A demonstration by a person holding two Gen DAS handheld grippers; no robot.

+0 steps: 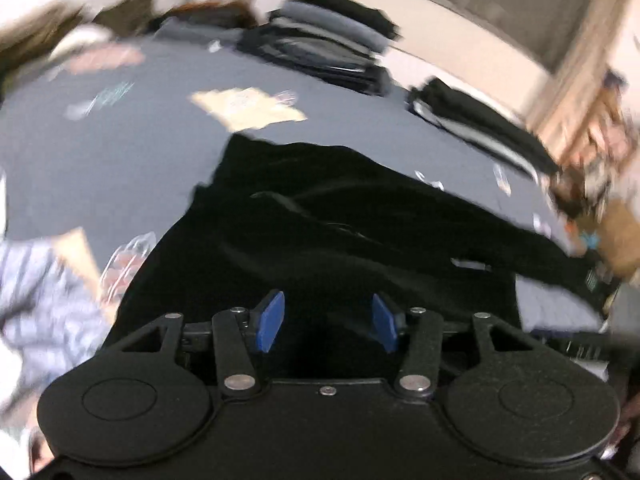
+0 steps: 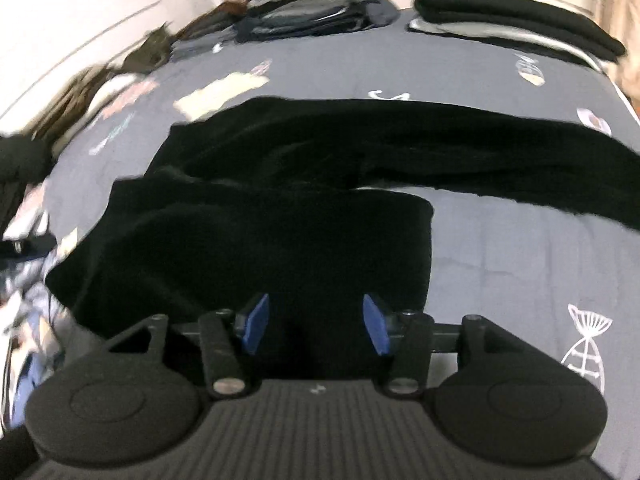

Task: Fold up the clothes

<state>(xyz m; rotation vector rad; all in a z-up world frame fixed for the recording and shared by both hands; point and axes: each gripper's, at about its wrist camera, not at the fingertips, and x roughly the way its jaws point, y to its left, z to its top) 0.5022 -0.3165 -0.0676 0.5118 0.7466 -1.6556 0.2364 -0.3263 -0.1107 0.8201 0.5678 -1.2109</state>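
Note:
A black garment (image 1: 360,224) lies spread on the grey bed cover (image 1: 120,140); it also shows in the right wrist view (image 2: 280,200), partly folded, with a long part stretching right (image 2: 520,160). My left gripper (image 1: 327,322) is open and empty, just above the garment's near part. My right gripper (image 2: 316,324) is open and empty, over the garment's near edge. Both views are blurred.
Stacks of folded dark clothes (image 1: 328,48) (image 2: 304,4) sit at the far side of the bed, with another black stack (image 2: 516,20) to their right. A striped cloth (image 1: 44,300) lies at the left. The cover (image 2: 520,260) bears printed patches.

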